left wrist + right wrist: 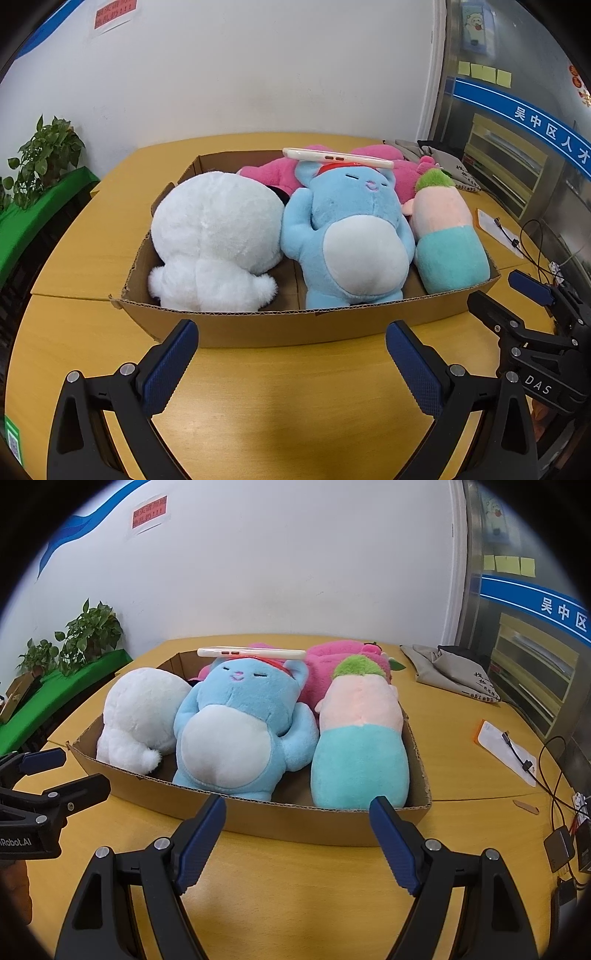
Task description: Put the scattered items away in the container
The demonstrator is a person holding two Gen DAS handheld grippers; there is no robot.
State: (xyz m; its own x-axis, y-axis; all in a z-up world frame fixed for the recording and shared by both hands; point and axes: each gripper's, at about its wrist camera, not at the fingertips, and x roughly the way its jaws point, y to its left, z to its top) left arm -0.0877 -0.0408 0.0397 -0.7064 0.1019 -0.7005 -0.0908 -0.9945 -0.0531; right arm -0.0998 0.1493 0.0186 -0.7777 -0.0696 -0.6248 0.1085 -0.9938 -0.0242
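Both hand-held grippers, left hand-held gripper [291, 363] and right hand-held gripper [297, 840], hang wide and empty over the yellow wooden worktop [288, 406]'s near edge. Four plush toys and a cream phone [338, 158] fill the shallow brown cardboard box [258, 326]; tidying looks finished.

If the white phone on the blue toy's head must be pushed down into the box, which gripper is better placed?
Probably the left gripper. In its view the phone lies almost straight ahead beyond the box. In the right gripper's view it sits left of centre. Both are open and empty.

Pink plush [373, 164] mostly hidden behind blue plush [347, 229]; red wall notice [149, 514] text too blurred; blue sign [546, 129] cut off by edge.
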